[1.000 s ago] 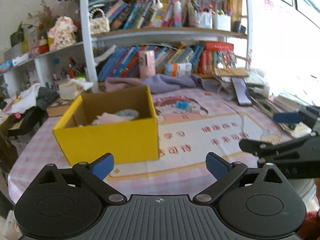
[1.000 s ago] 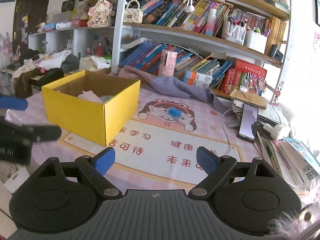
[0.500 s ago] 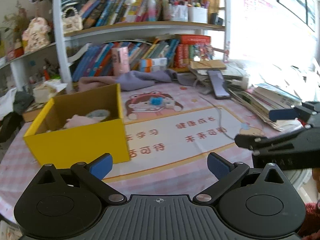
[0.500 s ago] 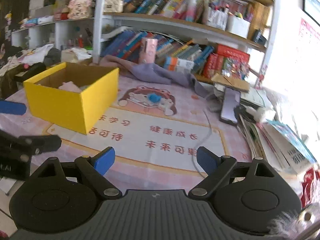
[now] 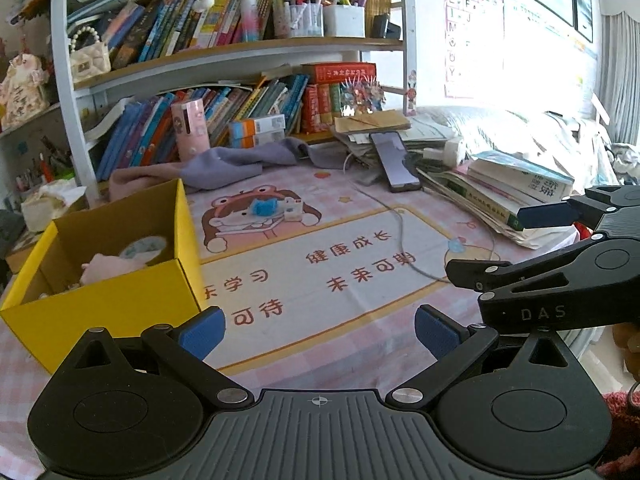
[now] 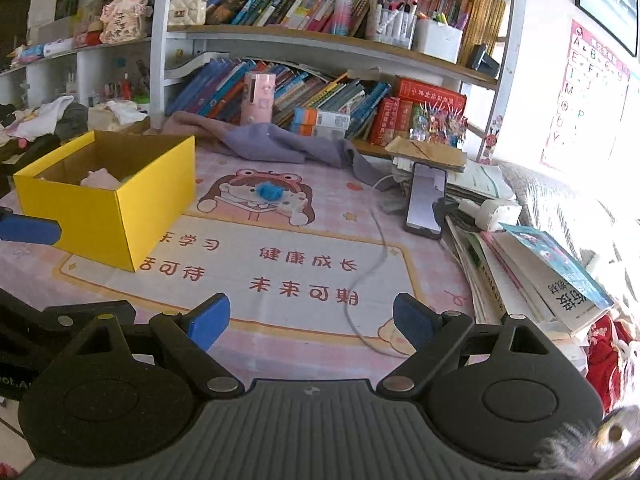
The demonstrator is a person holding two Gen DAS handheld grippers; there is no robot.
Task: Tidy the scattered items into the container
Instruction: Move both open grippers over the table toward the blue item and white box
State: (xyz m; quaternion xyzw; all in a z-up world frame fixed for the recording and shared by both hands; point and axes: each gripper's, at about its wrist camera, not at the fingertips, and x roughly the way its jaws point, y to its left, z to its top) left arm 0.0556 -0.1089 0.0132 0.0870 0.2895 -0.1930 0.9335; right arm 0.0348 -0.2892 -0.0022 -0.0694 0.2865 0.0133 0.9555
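A yellow cardboard box (image 5: pixel 100 292) (image 6: pixel 104 216) stands open on the left of the pink table mat, with a pink soft item (image 5: pixel 112 268) and a pale blue-white one (image 5: pixel 146 246) inside. A blue fuzzy item (image 5: pixel 262 208) (image 6: pixel 268 191) and a small white item (image 5: pixel 292 210) (image 6: pixel 292 202) lie on the mat's cartoon face, right of the box. My left gripper (image 5: pixel 318 332) is open and empty over the mat's near edge. My right gripper (image 6: pixel 312 322) is open and empty too, well short of the blue item. Each gripper shows at the other's side (image 5: pixel 500 240) (image 6: pixel 48 272).
A phone (image 6: pixel 426 200) leans on a paper pile at the back right, and a white cable (image 6: pixel 376 256) trails from it across the mat. Stacked books (image 6: pixel 540 272) line the right edge. A purple cloth (image 6: pixel 272 144) lies before the bookshelf.
Both views have swung to the right: the yellow box slid toward the left of each frame, and the phone and the book stack came further into view. Both grippers stayed open.
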